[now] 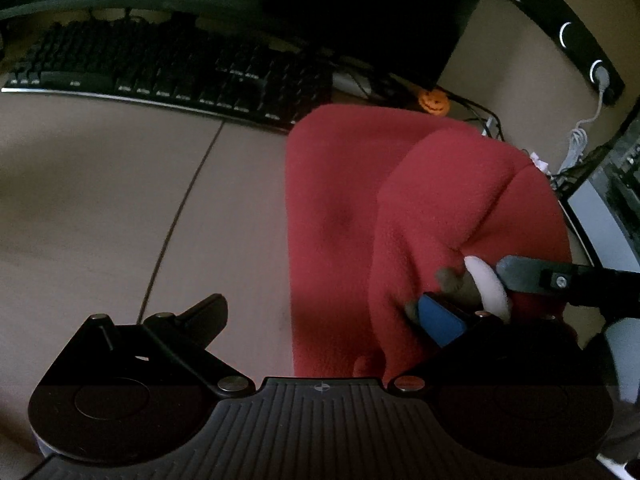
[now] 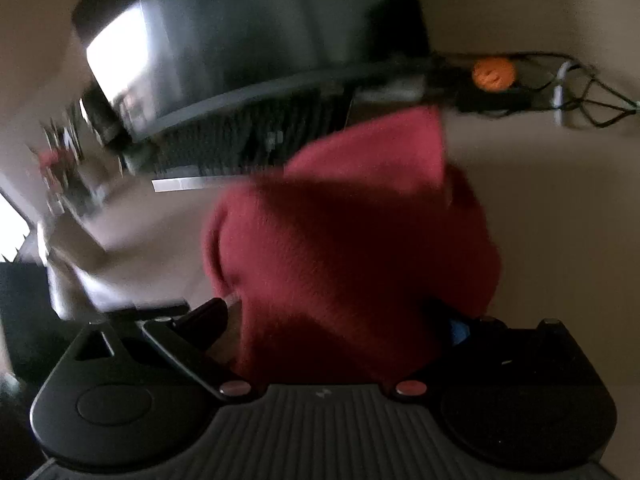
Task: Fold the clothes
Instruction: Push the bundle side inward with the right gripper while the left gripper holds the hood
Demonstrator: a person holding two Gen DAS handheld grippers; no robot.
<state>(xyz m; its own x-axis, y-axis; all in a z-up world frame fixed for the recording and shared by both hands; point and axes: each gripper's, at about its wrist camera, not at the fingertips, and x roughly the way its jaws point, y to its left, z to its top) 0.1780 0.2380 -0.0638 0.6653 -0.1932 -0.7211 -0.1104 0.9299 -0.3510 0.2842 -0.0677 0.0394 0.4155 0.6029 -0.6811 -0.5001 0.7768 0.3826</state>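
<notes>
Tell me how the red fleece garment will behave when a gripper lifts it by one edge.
The red fleece garment will probably flop and drape: it already bulges in soft rounded folds. It looks light for its bulk, and the fuzzy nap should resist slipping.

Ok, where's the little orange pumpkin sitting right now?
The orange pumpkin sits at the desk's back, just beyond the red garment, right of the keyboard, among cables; upper right in the right wrist view.

A beige worktop (image 1: 100, 200) carried a black keyboard (image 1: 160, 68) along its far side. Behind the keyboard stood a dark monitor (image 1: 360, 12). Just right of the keyboard sat a small orange pumpkin figure (image 1: 433, 103), with tangled black cables (image 1: 480, 114) and a white cable (image 1: 576, 136) farther right.
</notes>
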